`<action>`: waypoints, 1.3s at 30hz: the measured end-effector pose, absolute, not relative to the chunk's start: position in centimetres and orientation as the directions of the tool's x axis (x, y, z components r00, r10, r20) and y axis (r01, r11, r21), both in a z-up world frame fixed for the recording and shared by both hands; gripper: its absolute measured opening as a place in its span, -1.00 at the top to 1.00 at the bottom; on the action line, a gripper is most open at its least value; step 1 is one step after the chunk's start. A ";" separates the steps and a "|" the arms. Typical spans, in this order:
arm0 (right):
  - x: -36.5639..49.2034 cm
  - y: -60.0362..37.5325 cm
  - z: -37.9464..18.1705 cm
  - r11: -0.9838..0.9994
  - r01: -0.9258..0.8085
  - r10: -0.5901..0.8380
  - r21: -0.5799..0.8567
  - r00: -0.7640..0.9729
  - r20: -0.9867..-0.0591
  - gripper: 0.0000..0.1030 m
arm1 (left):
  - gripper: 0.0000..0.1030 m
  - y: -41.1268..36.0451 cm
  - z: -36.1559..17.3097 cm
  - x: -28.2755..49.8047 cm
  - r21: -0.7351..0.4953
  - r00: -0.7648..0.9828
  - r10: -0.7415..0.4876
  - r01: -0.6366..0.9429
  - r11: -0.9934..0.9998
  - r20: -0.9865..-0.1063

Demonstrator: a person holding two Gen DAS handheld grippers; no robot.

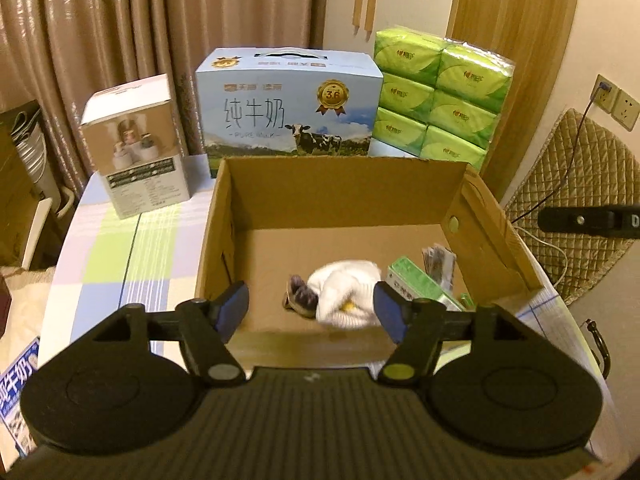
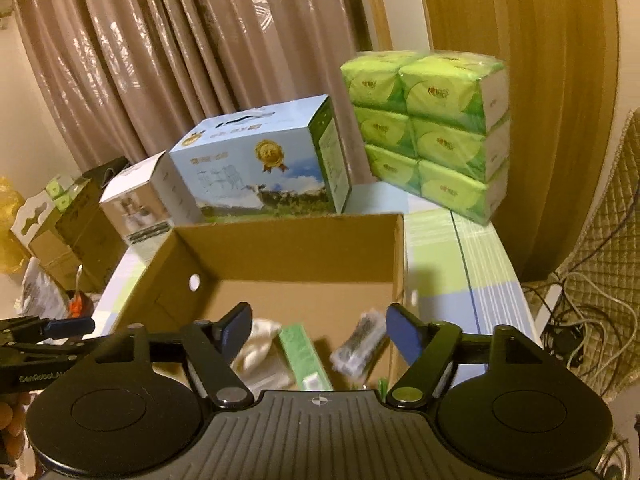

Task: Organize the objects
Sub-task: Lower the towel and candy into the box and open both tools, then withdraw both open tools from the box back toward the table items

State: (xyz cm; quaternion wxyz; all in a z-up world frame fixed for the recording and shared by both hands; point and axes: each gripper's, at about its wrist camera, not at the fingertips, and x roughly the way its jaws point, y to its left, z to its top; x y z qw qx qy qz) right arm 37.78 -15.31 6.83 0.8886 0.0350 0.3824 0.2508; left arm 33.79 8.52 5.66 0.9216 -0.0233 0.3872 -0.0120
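Both grippers stood with fingers spread and nothing between them, the left gripper [image 1: 310, 312] and right gripper [image 2: 318, 330] poised over the near rim of the cardboard box [image 1: 344, 184]. Inside lay a white knitted bundle [image 1: 346, 292], a green carton [image 1: 420, 284] and a clear-wrapped packet [image 2: 360, 342], so a drop-off looked just finished. Next would likely be fetching another loose item from the checked tablecloth [image 1: 120, 264], though none showed within reach.

Left tongs [image 1: 310, 312]: matte black, ribbed centre housing w/ small white mark, two round discs, blue pads on black fingers [image 1: 232, 310], silver and yellowish pivot screws. Right tongs [image 2: 318, 330]: same build, white crosshair mark.
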 end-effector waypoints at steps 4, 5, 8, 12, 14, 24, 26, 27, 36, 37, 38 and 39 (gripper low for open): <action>33.8 -16.2 7.5 0.867 -0.434 0.478 0.246 0.582 -0.658 -0.58 | -0.52 8.3 6.3 29.9 -0.066 0.712 -0.033 -0.019 0.998 -0.702; 32.6 -16.4 7.6 0.866 -0.438 0.478 0.241 0.585 -0.655 -0.61 | -0.53 8.3 6.4 28.9 -0.067 0.712 -0.033 -0.020 0.998 -0.701; 29.3 -17.1 7.4 0.867 -0.446 0.472 0.222 0.594 -0.652 -0.77 | -0.69 8.0 6.5 25.5 -0.066 0.718 -0.028 -0.026 0.997 -0.695; 25.2 -18.1 6.7 0.860 -0.452 0.483 0.237 0.574 -0.661 -0.89 | -0.83 7.7 6.5 21.3 -0.045 0.718 -0.005 -0.036 0.998 -0.696; 23.4 -18.5 6.4 0.858 -0.459 0.484 0.231 0.568 -0.666 -0.94 | -0.88 7.5 6.4 19.3 -0.034 0.717 0.004 -0.039 0.999 -0.697; 16.7 -19.2 5.6 0.840 -0.487 0.503 0.239 0.532 -0.682 -0.96 | -0.97 5.9 5.8 11.3 -0.014 0.694 0.036 -0.066 0.998 -0.719; 15.7 -19.2 5.4 0.835 -0.496 0.506 0.237 0.524 -0.685 -0.96 | -0.97 5.6 5.6 10.4 -0.020 0.691 0.031 -0.066 0.998 -0.722; 15.2 -19.3 5.2 0.834 -0.497 0.508 0.241 0.519 -0.688 -0.96 | -0.97 5.4 5.4 9.8 -0.026 0.688 0.026 -0.065 0.998 -0.725; 12.9 -20.0 4.1 0.833 -0.497 0.504 0.243 0.499 -0.705 -0.96 | -0.97 4.0 4.1 7.5 -0.048 0.673 -0.003 -0.048 0.998 -0.740; 12.7 -20.0 4.0 0.835 -0.496 0.500 0.239 0.500 -0.707 -0.96 | -0.97 4.0 4.0 7.4 -0.048 0.673 -0.005 -0.045 0.998 -0.740; 12.6 -20.1 4.0 0.836 -0.495 0.497 0.236 0.501 -0.709 -0.96 | -0.97 3.9 3.9 7.3 -0.046 0.672 -0.006 -0.042 0.998 -0.741; 12.6 -20.3 4.0 0.838 -0.494 0.494 0.234 0.502 -0.709 -0.96 | -0.97 3.9 3.9 7.2 -0.046 0.672 -0.007 -0.040 0.998 -0.741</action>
